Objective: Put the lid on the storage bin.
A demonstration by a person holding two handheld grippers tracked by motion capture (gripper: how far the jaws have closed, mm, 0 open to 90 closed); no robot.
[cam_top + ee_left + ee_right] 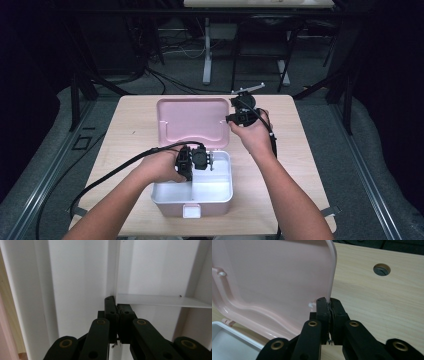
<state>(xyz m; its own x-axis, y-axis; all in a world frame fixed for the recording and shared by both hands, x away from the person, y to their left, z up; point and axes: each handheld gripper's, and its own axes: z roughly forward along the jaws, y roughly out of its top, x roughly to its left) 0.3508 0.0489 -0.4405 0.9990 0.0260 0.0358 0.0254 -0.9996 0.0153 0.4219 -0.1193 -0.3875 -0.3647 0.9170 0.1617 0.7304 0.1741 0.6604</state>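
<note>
One storage box (220, 192) sits near the front edge of the counter (135, 125), white inside, with its pink lid (190, 120) swung open and leaning back behind it. The left hand-held gripper (192, 162) reaches down into the box, its jaws pressed together right at the end of the single white divider (160, 300) that splits the inside; I can't tell whether they pinch its edge. The right hand-held gripper (328, 305) sits at the lid's right rim, jaws pinching that pink edge. One round hole (382, 269) shows in the counter beyond. There are two hand-held grippers, one box, one lid. I read no writing anywhere.
</note>
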